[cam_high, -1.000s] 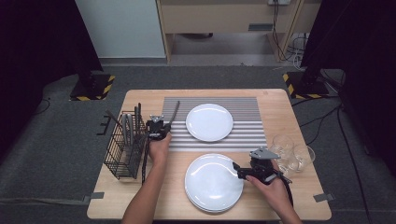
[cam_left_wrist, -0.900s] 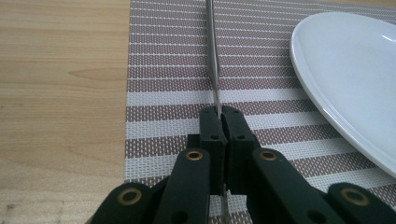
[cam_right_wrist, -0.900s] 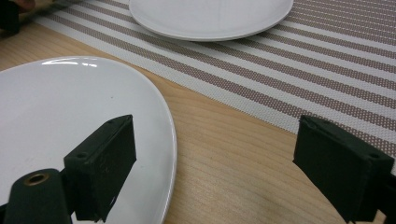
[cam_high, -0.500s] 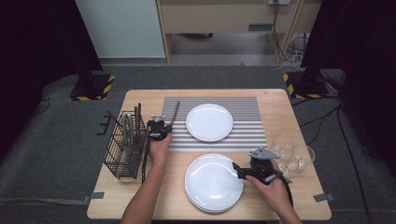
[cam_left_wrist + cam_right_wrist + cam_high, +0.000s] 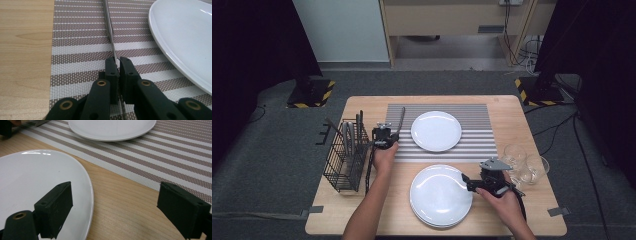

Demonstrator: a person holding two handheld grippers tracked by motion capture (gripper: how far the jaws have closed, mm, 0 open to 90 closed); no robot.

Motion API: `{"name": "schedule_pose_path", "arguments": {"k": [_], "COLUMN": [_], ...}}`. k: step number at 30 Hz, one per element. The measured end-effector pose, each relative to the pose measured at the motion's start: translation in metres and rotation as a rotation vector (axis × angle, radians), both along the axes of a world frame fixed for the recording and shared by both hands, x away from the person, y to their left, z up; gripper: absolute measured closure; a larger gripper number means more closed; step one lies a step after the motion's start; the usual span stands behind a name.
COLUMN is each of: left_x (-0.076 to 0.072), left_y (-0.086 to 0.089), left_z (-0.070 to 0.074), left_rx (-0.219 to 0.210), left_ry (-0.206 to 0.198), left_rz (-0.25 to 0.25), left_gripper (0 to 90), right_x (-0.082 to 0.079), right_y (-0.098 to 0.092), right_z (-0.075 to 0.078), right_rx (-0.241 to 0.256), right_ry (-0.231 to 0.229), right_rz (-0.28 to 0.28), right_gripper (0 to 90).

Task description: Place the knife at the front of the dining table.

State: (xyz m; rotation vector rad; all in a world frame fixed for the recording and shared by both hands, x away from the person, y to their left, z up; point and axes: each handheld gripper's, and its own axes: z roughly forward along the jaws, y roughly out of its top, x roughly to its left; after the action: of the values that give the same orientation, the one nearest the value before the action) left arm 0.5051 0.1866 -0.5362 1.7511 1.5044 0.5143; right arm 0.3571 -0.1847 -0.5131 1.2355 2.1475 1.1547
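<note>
We hold the left gripper [image 5: 384,136] over the left edge of the striped mat [image 5: 472,116]. Its jaws are pressed tight on a thin metal knife [image 5: 109,30]. The knife points away from us, along the mat. It sits just beside the far plate [image 5: 436,130] and is not touching it. In the left gripper view, the knife blade runs straight up from between the jaws, and the far plate's rim is off to the right.

We hold the right gripper [image 5: 468,182] low at the right edge of the near plate [image 5: 439,195]. Its jaws are spread wide and hold nothing. In the right gripper view, one jaw is over the near plate's rim and the other is over the bare wood of the desk [image 5: 120,202]. The near plate looks like a small stack of plates.

A black wire basket [image 5: 344,156] stands at the left side of the desk, near the left gripper. Some tools stick up out of it. Two clear glasses [image 5: 524,162] stand at the right side of the desk, just behind the right gripper.
</note>
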Motion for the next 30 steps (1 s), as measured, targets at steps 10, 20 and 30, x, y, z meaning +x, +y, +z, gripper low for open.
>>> {"name": "schedule_pose_path", "arguments": {"k": [10, 20, 30], "left_x": [-0.0008, -0.0018, -0.0027], "left_y": [0.0020, 0.0023, 0.0016], "left_z": [-0.0001, 0.0000, 0.0002], "left_rx": [-0.002, 0.004, 0.011], "left_ry": [0.001, -0.002, -0.005], "left_rz": [-0.003, -0.006, -0.012], "left_gripper": [82.3, 78.9, 76.8], "right_x": [-0.0005, -0.0006, -0.0008], "right_y": [0.0008, -0.0005, -0.0015], "right_z": [-0.0001, 0.0017, 0.0022], "right_rx": [-0.001, 0.008, 0.007], "right_ry": [0.002, 0.001, -0.002], "right_rz": [0.000, -0.004, -0.001], "right_gripper": [13.2, 13.1, 13.0]}}
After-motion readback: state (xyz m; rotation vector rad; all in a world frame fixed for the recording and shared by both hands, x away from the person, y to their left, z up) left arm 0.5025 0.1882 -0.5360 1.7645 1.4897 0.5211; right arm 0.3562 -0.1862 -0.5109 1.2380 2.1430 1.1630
